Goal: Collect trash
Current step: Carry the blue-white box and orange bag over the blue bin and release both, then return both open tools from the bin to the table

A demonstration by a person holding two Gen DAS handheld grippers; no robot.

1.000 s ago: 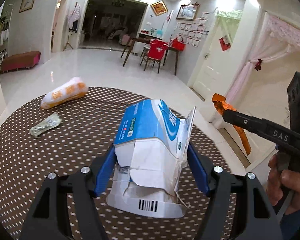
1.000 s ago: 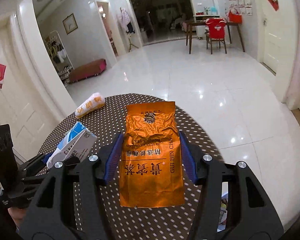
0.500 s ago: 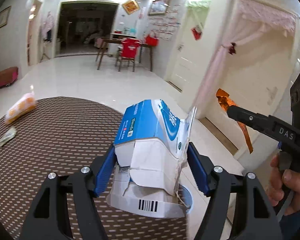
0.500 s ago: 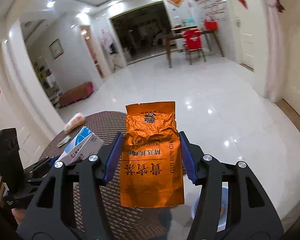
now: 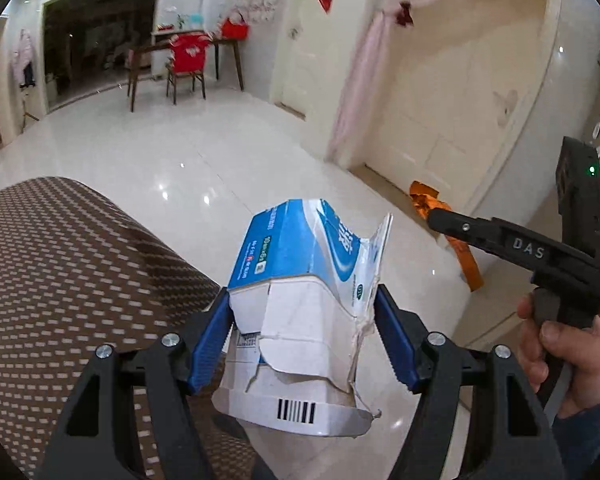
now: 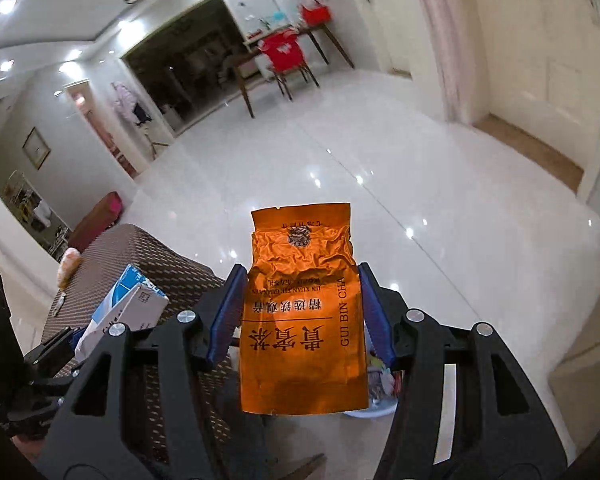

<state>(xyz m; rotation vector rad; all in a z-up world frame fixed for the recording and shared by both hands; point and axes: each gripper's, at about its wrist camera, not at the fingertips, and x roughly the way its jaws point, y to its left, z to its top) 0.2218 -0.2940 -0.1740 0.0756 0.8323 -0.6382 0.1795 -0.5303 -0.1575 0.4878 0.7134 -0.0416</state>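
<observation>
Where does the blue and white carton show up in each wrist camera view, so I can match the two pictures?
Left wrist: the carton fills the lower centre, clamped in the left tongs.
Right wrist: the carton sits at the lower left, small, beside the orange bag in the right tongs.
Shared landmark: the red chair at the far table.

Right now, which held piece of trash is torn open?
The blue-and-white cardboard carton in the left gripper; the orange foil bag looks only crumpled.

Two close wrist fisheyes angled down past their jaws, sharing table (image 5: 60, 264) edge and floor (image 6: 340, 152)
</observation>
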